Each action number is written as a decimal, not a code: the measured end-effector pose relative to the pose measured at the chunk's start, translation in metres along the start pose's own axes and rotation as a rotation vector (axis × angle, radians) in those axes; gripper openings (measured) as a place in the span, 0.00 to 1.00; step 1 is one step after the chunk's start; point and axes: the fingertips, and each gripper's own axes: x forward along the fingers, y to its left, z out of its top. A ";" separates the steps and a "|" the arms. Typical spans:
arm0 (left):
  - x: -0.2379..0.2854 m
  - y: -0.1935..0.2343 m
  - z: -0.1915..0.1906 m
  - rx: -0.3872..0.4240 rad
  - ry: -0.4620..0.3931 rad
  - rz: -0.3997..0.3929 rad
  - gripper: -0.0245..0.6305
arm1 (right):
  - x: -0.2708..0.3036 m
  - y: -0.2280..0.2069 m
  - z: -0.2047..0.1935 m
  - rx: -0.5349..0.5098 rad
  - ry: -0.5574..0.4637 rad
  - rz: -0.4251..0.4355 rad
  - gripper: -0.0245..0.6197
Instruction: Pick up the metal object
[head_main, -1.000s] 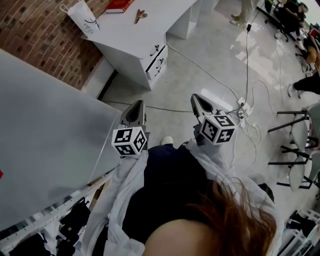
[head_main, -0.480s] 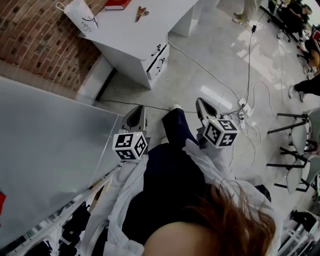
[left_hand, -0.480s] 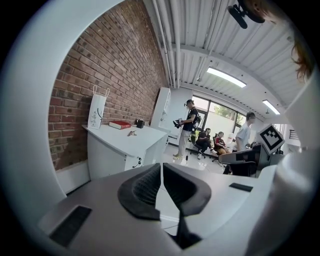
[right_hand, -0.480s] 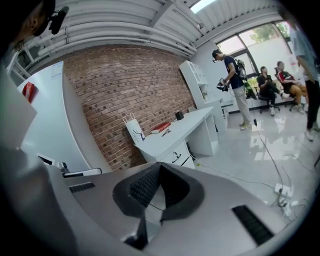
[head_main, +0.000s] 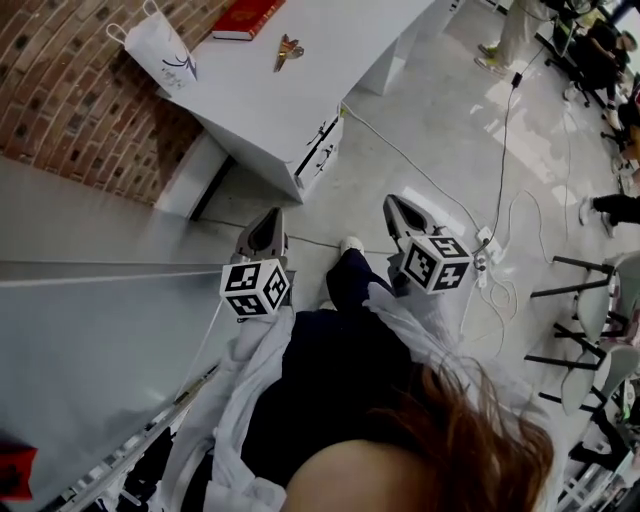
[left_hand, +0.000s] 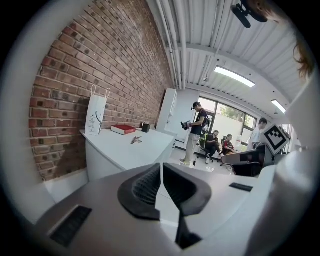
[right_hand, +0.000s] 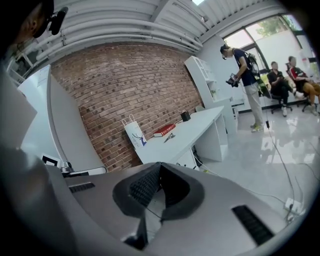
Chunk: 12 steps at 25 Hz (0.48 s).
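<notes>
left gripper (head_main: 268, 216), right gripper (head_main: 393, 204) both clenched, empty; metal object (head_main: 290, 50) on white desk (head_main: 255, 95), well apart.

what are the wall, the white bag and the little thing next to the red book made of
Red-brown wall: rough matte brick, pale mortar joints show. White handled bag: probably paper, it stands stiff with flat sides. Small brownish object by the red book: possibly metal, but too small to tell.

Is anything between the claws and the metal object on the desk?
Nothing visible does. The left claw and right claw, both shut, are short of the white desk, with open floor and a cable between. The metal object lies clear on top; red book and paper bag sit beyond it.
</notes>
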 end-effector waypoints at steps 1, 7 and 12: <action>0.009 0.001 0.004 -0.002 -0.002 0.007 0.08 | 0.007 -0.004 0.007 -0.004 0.003 0.001 0.05; 0.054 0.007 0.022 -0.018 -0.011 0.046 0.08 | 0.050 -0.023 0.036 -0.006 0.033 0.052 0.29; 0.082 0.019 0.028 -0.029 -0.007 0.086 0.08 | 0.081 -0.036 0.052 0.000 0.056 0.093 0.43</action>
